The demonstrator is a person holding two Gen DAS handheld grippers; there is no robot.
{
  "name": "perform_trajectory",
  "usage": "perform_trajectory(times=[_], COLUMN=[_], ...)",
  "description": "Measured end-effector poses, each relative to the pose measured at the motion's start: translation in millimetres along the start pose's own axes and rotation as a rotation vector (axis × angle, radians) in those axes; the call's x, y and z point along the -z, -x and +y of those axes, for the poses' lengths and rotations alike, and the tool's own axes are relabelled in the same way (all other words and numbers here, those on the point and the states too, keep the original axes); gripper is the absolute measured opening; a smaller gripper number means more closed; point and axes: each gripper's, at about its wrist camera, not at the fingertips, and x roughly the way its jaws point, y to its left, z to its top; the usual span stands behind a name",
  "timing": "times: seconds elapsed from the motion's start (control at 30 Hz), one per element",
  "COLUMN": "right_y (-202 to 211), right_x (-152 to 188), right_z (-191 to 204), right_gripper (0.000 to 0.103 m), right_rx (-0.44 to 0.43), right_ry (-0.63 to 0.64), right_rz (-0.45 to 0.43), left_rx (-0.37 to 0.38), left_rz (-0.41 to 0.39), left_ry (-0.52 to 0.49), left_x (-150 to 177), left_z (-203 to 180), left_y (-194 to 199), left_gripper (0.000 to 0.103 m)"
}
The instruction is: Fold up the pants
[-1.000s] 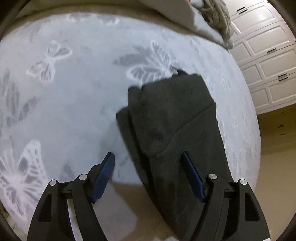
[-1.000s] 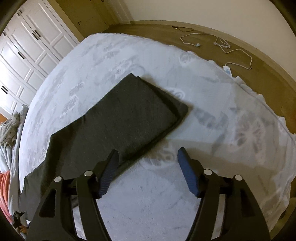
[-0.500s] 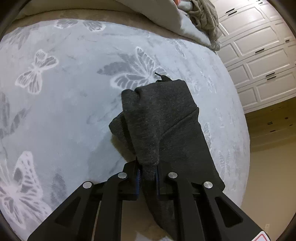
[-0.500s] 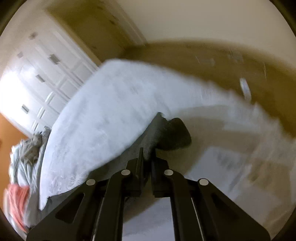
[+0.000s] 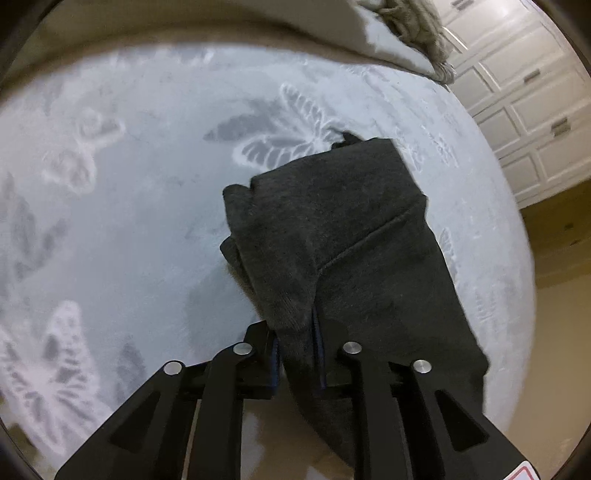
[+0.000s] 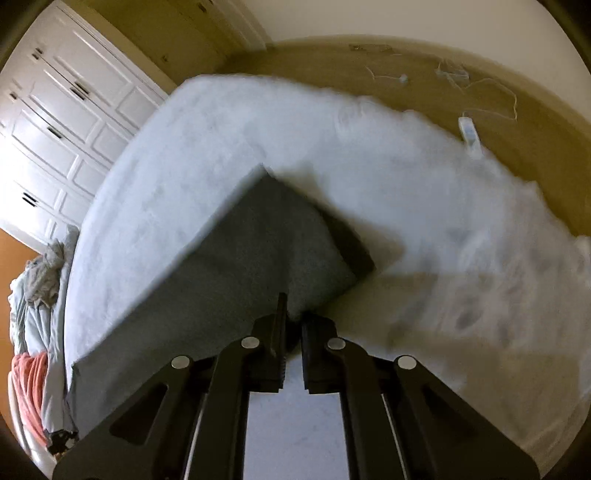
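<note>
Pants (image 6: 258,258) blurred, edge inside tool (image 6: 291,325)

- A home bedroom.
- A bed (image 6: 424,192) fills most of both views, covered by a pale grey blanket (image 5: 129,206) with a butterfly print.
- At the bed's far edge in the left wrist view lies a rumpled duvet (image 5: 391,40).
- In the right wrist view, bedding and clothes (image 6: 33,295), some orange, are heaped at the bed's left edge.
- White panelled wardrobe doors (image 6: 62,122) with dark handles stand along one wall.
- A tan floor (image 6: 369,74) runs beyond the bed, with a white cable (image 6: 491,92) and a power strip (image 6: 469,133) lying on it near a plain cream wall (image 6: 406,18).
</note>
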Motion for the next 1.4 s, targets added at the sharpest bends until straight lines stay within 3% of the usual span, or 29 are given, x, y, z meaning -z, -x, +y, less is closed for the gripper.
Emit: perform_trajectory(times=[0.07,0.1,0.13,0.23,0.27,0.37,0.4,0.43,0.47,0.5,0.53,0.57,0.6,0.67,0.7,0.73,0.77,0.83,0.87,0.9,0.93,1.0,1.07,1.17,1.27,1.37,1.4], right_y=[8,10,11,2,2,3,6,17,36,69,87,97,99,75,54,25,9,-31,-41,-40,-29,-7,15,30,32,25,20], right_x=[-3,-4,-3,1,2,7,7,7,7,8,8,6,7,18,28,42,48,42,27,15,-2,-16,-25,-23,-13,-7,-5], right_z=[9,10,13,13,12,7,6,6,10,17,27,40,56,93,109,126,132,129,116,105,87,71,49,14,3,-4,-4], right_gripper=[0.006,0.010,0.011,0.020,0.026,0.049,0.048,0.048,0.048,0.043,0.040,0.035,0.034,0.026,0.022,0.022,0.020,0.015,0.000,0.000,0.000,0.007,0.014,0.059,0.062,0.079,0.079], right_rx=[-0.018,-0.028,-0.018,0.007,0.001,-0.070,-0.065,0.010,0.101,0.143,0.108,0.056,-0.011,-0.188,-0.212,-0.180,-0.143,0.013,0.049,0.049,0.116,0.191,0.179,0.200,0.220,0.206,0.214], right_ry=[0.027,0.030,0.030,0.015,0.005,-0.059,-0.085,-0.119,-0.146,-0.155,-0.115,-0.044,0.038,0.202,0.267,0.355,0.400,0.450,0.390,0.317,0.183,0.108,0.053,0.016,0.033,0.020,0.022], right_rz=[-0.015,-0.022,-0.027,0.000,-0.005,-0.018,-0.022,-0.062,-0.157,-0.318,-0.388,-0.399,-0.367,-0.174,-0.077,0.028,0.063,0.090,0.059,0.033,-0.033,-0.124,-0.167,-0.157,-0.131,-0.105,-0.098], left_rx=[-0.066,-0.083,-0.070,-0.053,-0.042,-0.030,-0.045,-0.054,-0.058,-0.058,-0.048,-0.036,-0.029,-0.025,-0.035,-0.043,-0.057,-0.073,-0.086,-0.097,-0.118,-0.133,-0.137,-0.136,-0.132,-0.136,-0.136], left_rz=[-0.055,-0.072,-0.087,-0.122,-0.129,-0.169,-0.207,-0.227,-0.240,-0.251,-0.256,-0.254,-0.250,-0.229,-0.212,-0.198,-0.177,-0.144,-0.139,-0.142,-0.156,-0.182,-0.220,-0.270,-0.280,-0.287,-0.288], left_ry=[-0.062,-0.090,-0.130,-0.275,-0.325,-0.548,-0.626,-0.669,-0.708,-0.739,-0.766,-0.789,-0.808,-0.847,-0.864,-0.872,-0.876,-0.880,-0.881,-0.887,-0.904,-0.929,-0.957,-0.983,-1.001,-1.017,-1.020], left_x=[12,21,32,69,79,113,128,138,145,151,157,160,164,172,175,178,184,186,187,188,191,194,199,204,210,217,218], left_z=[-13,-18,-26,-54,-65,-104,-115,-121,-127,-131,-135,-139,-142,-146,-148,-148,-149,-148,-147,-148,-148,-151,-156,-162,-165,-167,-167], left_y=[14,21,27,42,44,47,49,51,51,52,52,51,50,44,38,34,29,21,16,14,12,11,13,18,21,22,22], left_gripper=[0.022,0.031,0.037,0.037,0.039,0.055,0.059,0.059,0.059,0.059,0.059,0.059,0.060,0.062,0.062,0.062,0.062,0.062,0.062,0.062,0.062,0.062,0.063,0.069,0.070,0.070,0.070])
